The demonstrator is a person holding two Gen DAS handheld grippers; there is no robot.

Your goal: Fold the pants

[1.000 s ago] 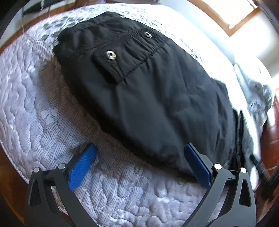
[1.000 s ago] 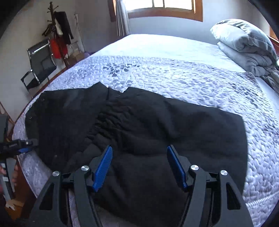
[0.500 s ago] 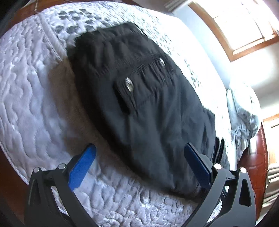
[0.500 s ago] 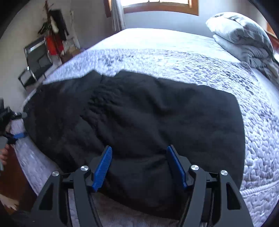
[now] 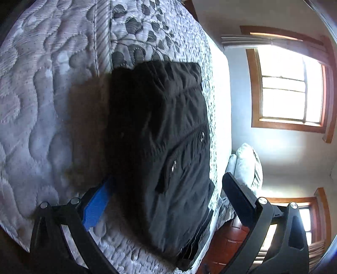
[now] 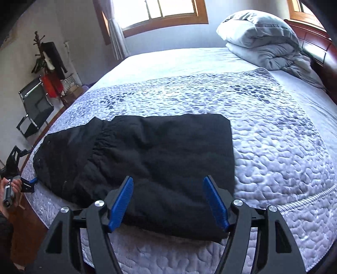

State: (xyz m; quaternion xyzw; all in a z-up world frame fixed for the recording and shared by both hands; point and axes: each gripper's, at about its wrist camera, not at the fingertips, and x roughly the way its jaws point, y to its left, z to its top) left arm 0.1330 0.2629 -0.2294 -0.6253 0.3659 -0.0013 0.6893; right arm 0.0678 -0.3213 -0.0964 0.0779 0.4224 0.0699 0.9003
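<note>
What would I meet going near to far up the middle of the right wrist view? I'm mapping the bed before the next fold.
Right gripper → black pants → grey patterned quilt → plain white sheet → window.

Daylight from the window (image 5: 291,84) blows out to pure white on my left feed, leaving the pants (image 5: 160,143) a near-featureless black mass that casts a soft shadow onto the quilt (image 5: 42,94). My right feed is evenly lit and sharp, though the window (image 6: 166,10) glares there too. Both views bow heavily at the edges, with dark vignetted corners
</note>
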